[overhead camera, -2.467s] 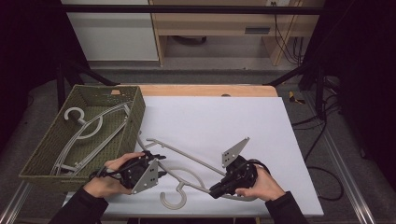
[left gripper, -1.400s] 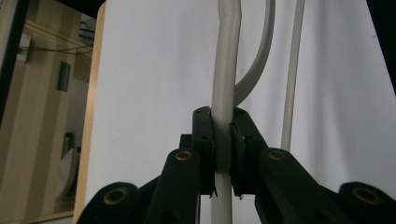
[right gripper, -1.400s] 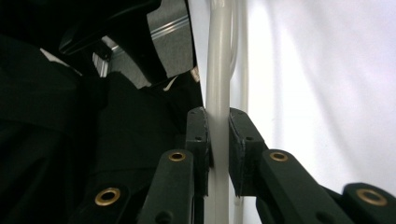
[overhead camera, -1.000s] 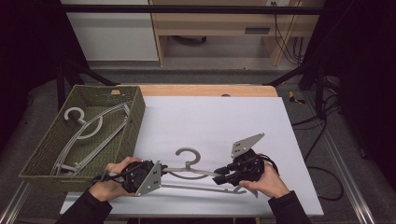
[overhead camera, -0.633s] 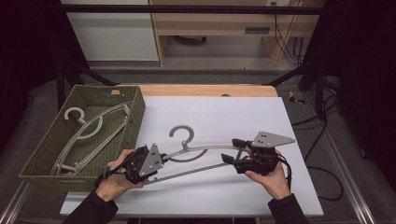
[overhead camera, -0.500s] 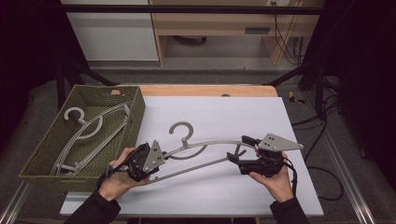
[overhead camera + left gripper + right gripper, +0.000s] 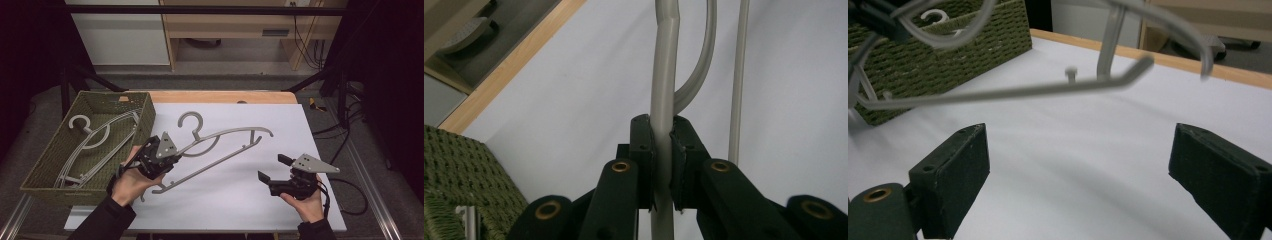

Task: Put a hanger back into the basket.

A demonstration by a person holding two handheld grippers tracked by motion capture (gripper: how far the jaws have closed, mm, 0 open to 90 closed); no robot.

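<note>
Though smooth, curved grey hanger (image 7: 220, 142)

A green woven basket (image 7: 60, 150) sits at nine o'clock on the white table (image 7: 320, 125), grey hangers (image 7: 95, 145) lying inside, two perhaps. Pale wooden furniture (image 7: 235, 30) stands at twelve o'clock.

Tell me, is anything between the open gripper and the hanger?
No. In the high view, only bare white table lies between the right gripper and the hanger. The right gripper view shows the same bare stretch.
</note>
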